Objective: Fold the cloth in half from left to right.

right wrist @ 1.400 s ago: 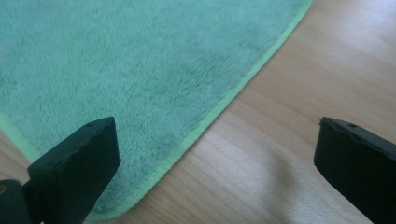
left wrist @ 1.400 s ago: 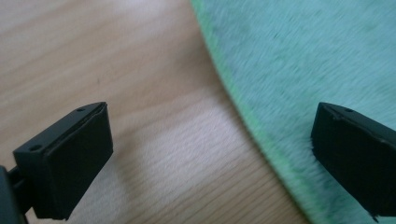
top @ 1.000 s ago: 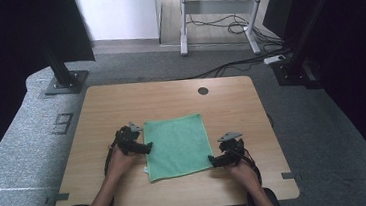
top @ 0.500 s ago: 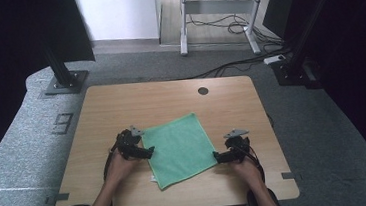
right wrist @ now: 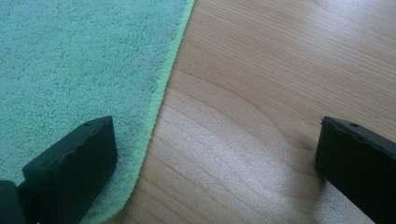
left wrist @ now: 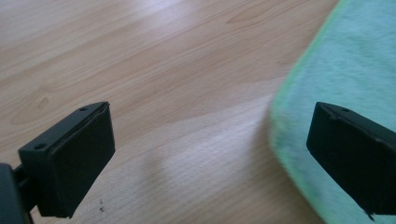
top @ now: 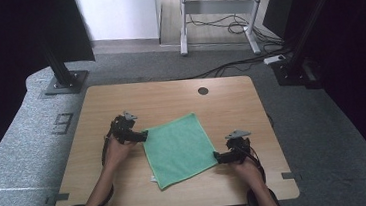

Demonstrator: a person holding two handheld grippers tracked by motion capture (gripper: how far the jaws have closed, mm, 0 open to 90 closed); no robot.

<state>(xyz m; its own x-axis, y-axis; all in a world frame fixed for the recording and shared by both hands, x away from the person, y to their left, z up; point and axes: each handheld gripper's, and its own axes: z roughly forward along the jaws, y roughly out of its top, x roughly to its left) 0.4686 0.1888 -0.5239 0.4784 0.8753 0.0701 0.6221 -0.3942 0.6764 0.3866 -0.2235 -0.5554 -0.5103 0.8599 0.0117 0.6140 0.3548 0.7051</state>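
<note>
On my left I see the left gripper point(top: 142, 135) with its blocky matte-black jaws spread wide, straddling the rounded corner of the fuzzy green cloth point(top: 179, 148) against the pale, fine-grained wooden table point(top: 170, 91). The cloth lies flat, a skewed square, near the table's front edge between both grippers. At its right corner, my right gripper point(top: 217, 156) stands equally wide apart, one jaw over the looped pile, the other over bare wood.
</note>
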